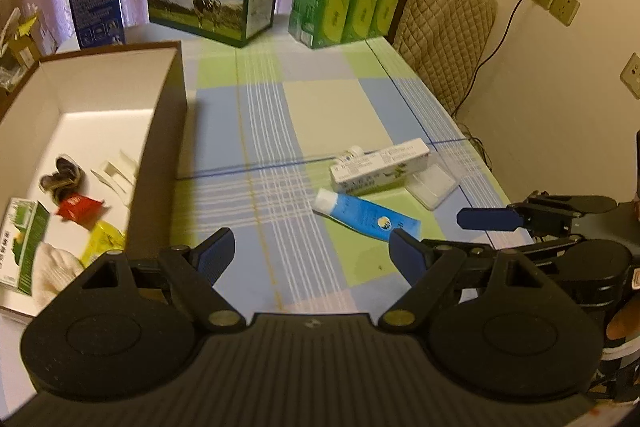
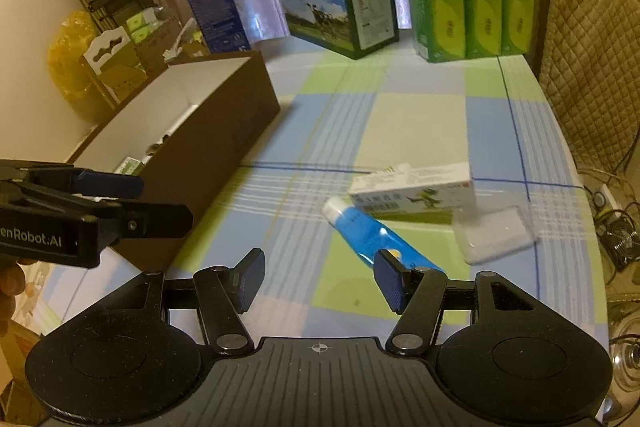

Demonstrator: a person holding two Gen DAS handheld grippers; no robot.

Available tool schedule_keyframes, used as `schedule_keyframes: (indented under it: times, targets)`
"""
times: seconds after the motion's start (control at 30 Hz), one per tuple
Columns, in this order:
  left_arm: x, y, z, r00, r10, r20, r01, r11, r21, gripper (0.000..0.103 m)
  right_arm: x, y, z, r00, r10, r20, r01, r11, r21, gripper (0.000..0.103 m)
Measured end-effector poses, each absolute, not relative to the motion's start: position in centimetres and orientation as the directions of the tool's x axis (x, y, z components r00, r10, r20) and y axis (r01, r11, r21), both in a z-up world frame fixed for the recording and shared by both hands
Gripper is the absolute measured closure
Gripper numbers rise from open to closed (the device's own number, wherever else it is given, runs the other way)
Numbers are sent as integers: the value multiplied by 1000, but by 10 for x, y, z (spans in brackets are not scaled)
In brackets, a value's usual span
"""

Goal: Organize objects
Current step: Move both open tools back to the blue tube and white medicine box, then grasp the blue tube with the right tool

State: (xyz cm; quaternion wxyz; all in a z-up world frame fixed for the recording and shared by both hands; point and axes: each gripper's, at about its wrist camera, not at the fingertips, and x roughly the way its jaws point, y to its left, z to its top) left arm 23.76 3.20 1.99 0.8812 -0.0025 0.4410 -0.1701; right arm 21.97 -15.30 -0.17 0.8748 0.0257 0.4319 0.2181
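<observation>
Step in hand: most likely between picks. Several items already lie in the open box, while a blue tube, a white carton, a small bottle and a clear plastic case wait on the checked tablecloth.

Left gripper: spread wide, holding nothing. The box sits just to its left, and the tube lies ahead and to the right of its right finger.

Right gripper: also spread wide and empty. The tube lies just ahead, its flat end near the right finger; whether they touch I cannot tell.

Pose: both tools are held low over the table, pointing forward, side by side; each shows at the edge of the other's view. A bit of a hand shows behind the left tool.

Box contents: a green-and-white carton, a red packet, a yellow packet, something dark and white slips, all at the left gripper's near left.

Next move, as I judge it: the right gripper is best placed to take the tube. It needs to move forward a little, straddle the tube across its narrow width, and close gently, since a soft tube will squash.

Risk: the carton lies just behind the tube's cap and could be nudged.
</observation>
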Motion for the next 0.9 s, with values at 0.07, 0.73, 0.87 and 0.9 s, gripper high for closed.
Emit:
schedule_keyframes:
  times: [0.07, 0.73, 0.87, 0.9]
  targets:
    - [238, 26, 15, 545, -296, -784, 290, 944, -155, 21, 222, -158, -4, 527, 402, -749, -360, 904, 232, 46]
    - [255, 1, -28, 490, -181, -852, 199, 976, -93, 21, 256, -187, -51, 449, 409, -794, -394, 888, 235, 46]
    - [261, 1, -42, 468, -166, -868, 182, 979, -89, 21, 267, -184, -66, 430, 411, -804, -422, 879, 224, 46]
    - [262, 2, -46, 461, -162, -873, 179, 980, -88, 21, 269, -183, -69, 427, 410, -806, -427, 877, 220, 46]
